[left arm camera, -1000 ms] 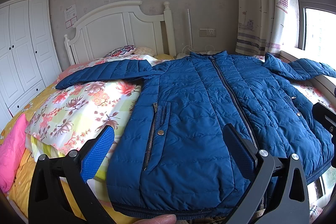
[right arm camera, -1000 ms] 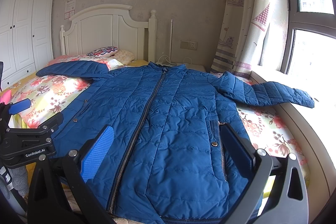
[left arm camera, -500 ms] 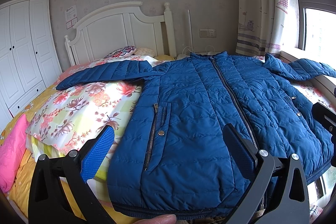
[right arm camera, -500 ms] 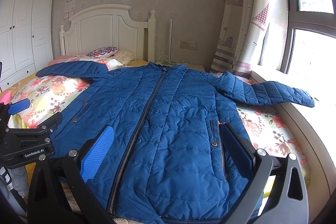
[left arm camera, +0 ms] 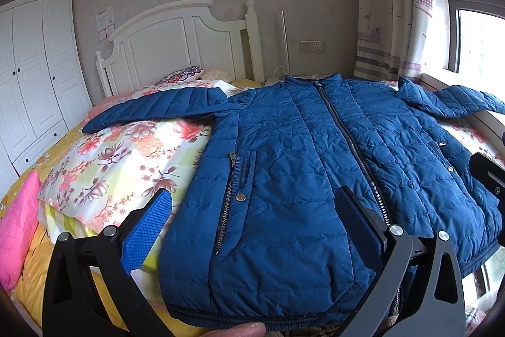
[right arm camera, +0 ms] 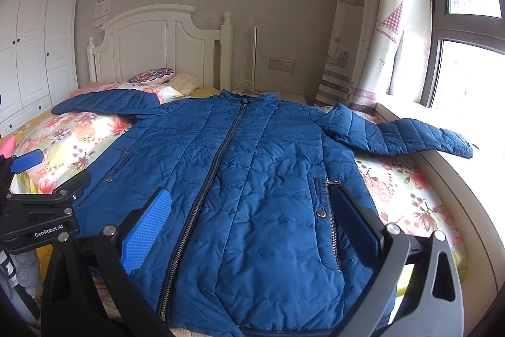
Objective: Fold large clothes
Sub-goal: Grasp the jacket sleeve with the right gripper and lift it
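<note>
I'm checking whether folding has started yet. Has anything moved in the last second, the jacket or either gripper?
Nothing has visibly changed. The blue jacket lies flat and zipped on the bed with both sleeves spread out, as before. The left gripper and right gripper stay open above the hem, holding nothing.

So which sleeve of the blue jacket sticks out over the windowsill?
The jacket's window-side sleeve: its cuff pokes past the bed onto the windowsill. The other sleeve lies on the flowery quilt.

Jacket (right arm camera: 252, 179): quilted matt cloth, metal zipper (right arm camera: 202, 198). Pads (left arm camera: 148, 220): textured blue. Headboard (right arm camera: 157, 43): smooth painted white.
</note>
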